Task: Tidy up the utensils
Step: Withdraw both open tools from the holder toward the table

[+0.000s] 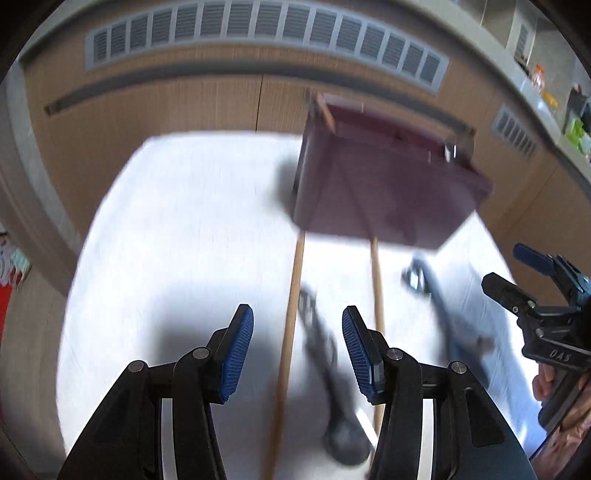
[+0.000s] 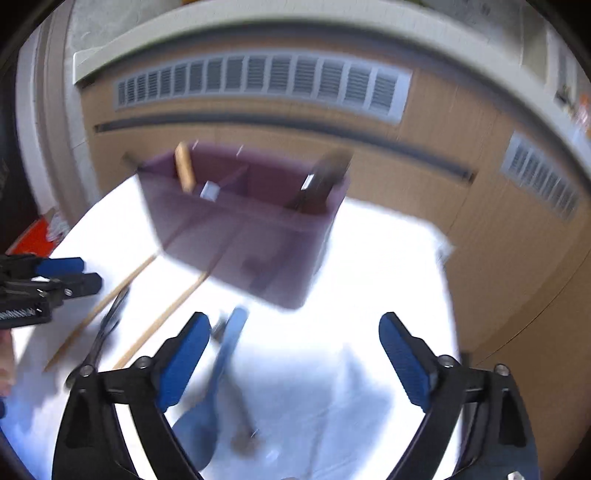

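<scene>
Our left tongs (image 1: pixel 297 345) wide and empty, right tongs (image 2: pixel 294 356) wide, above chopsticks (image 1: pixel 293 306), purple organizer bin (image 2: pixel 243 225) on white worktop (image 1: pixel 184 221)

Wooden cabinets (image 1: pixel 155 110) (vent grille (image 1: pixel 258 26) above)

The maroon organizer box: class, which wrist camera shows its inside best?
The right wrist view. It looks down into the maroon organizer box, showing its divider, a wooden handle and a dark utensil inside. The left wrist view shows mostly the box's outer wall, blurred, and little of the interior.
</scene>
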`<state>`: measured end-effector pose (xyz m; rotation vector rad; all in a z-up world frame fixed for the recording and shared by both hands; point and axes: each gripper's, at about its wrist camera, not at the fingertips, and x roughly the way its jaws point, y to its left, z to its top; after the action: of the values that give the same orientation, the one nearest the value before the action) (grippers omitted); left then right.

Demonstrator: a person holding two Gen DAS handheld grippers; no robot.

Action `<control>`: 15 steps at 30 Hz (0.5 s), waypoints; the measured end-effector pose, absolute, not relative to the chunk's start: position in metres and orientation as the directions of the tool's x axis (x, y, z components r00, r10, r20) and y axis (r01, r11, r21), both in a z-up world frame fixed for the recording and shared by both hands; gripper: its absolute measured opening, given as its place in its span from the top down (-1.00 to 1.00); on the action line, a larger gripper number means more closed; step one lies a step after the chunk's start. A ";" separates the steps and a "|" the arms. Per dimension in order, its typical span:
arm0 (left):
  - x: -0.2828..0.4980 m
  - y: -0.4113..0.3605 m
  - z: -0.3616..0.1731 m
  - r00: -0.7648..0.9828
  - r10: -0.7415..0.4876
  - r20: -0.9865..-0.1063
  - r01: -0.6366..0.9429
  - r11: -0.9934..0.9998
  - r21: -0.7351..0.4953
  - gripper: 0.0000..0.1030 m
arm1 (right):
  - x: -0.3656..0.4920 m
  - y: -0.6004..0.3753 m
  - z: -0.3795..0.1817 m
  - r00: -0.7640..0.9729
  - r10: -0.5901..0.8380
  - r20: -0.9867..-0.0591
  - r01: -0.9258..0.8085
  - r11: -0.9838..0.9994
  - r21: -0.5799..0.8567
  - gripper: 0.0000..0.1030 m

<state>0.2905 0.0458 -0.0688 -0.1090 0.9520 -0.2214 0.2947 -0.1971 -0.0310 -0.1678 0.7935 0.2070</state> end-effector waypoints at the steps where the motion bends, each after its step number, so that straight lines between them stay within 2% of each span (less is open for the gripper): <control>1: 0.285 0.046 -0.072 0.550 -0.241 -0.800 0.141 0.971 -0.195 0.00 | 0.290 -0.200 -0.038 0.663 0.139 -0.736 -0.254 0.966 -0.047 -0.77; 3: 0.271 0.047 -0.078 0.535 -0.259 -0.804 0.146 0.966 -0.214 -0.01 | 0.279 -0.205 -0.049 0.647 0.129 -0.751 -0.242 0.969 -0.042 -0.67; 4: 0.268 0.046 -0.078 0.534 -0.264 -0.803 0.149 0.965 -0.218 -0.05 | 0.274 -0.207 -0.052 0.644 0.119 -0.755 -0.235 0.971 -0.047 -0.43; 5: 0.263 0.046 -0.079 0.535 -0.266 -0.802 0.152 0.964 -0.218 -0.08 | 0.268 -0.210 -0.056 0.638 0.110 -0.762 -0.227 0.973 -0.050 -0.26; 6: 0.258 0.046 -0.079 0.537 -0.266 -0.801 0.155 0.964 -0.216 -0.10 | 0.262 -0.214 -0.061 0.622 0.110 -0.775 -0.225 0.973 -0.042 0.06; 7: 0.254 0.045 -0.079 0.539 -0.264 -0.800 0.157 0.964 -0.213 -0.11 | 0.258 -0.215 -0.063 0.607 0.117 -0.786 -0.227 0.973 -0.030 0.20; 11: 0.245 0.038 -0.073 0.547 -0.298 -0.782 0.180 0.954 -0.238 -0.12 | 0.238 -0.222 -0.072 0.556 0.190 -0.809 -0.242 0.968 0.061 0.20; 15: 0.239 0.011 -0.061 0.554 -0.348 -0.756 0.270 0.934 -0.233 -0.19 | 0.232 -0.216 -0.078 0.574 0.165 -0.802 -0.260 0.966 0.013 0.22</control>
<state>0.2386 0.0112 -0.0609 -0.0931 0.9136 -0.3659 0.2323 -0.2163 -0.0784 -0.1106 0.9266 0.2492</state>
